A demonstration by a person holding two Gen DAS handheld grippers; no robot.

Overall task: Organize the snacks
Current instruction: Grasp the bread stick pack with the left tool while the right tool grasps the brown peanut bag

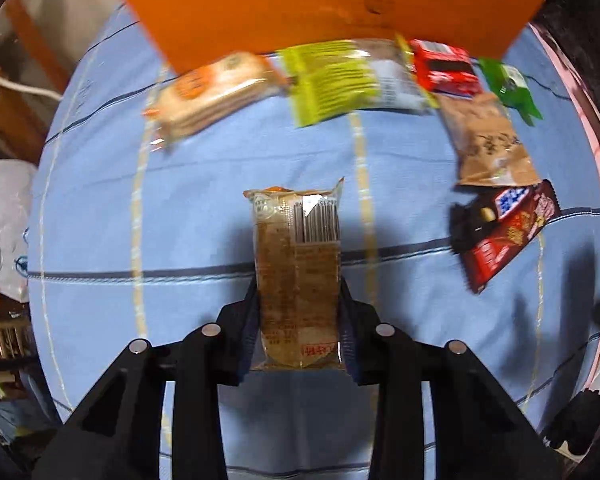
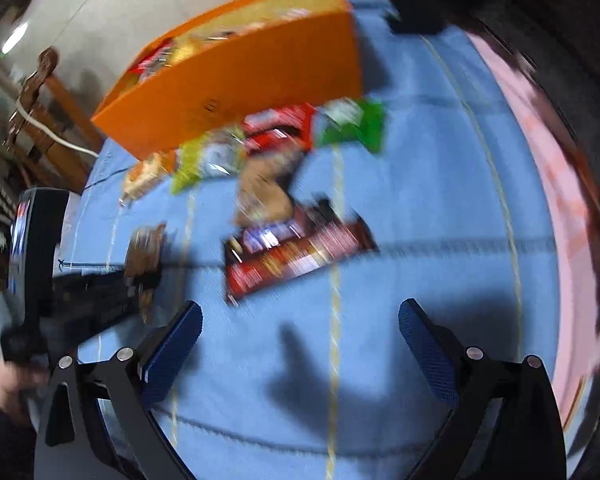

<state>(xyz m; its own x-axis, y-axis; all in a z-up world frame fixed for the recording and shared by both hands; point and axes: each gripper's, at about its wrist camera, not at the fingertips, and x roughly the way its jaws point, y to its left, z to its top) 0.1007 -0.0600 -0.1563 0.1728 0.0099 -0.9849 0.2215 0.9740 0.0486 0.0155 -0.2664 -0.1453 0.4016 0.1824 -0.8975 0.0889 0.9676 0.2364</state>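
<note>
A clear, crinkly plastic-wrapped brown cake packet [image 1: 298, 276] is clamped between the left gripper [image 1: 300, 312] pads at its lower half, over the blue cloth. It is judged light, soft and crushable. The right gripper [image 2: 300, 336] is spread, empty.

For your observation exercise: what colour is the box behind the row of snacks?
Orange: the box shows most sharply in the left wrist view.

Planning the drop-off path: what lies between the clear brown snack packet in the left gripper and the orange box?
In the left wrist view, bare blue cloth, then the yellow-green packet against the orange box.
</note>
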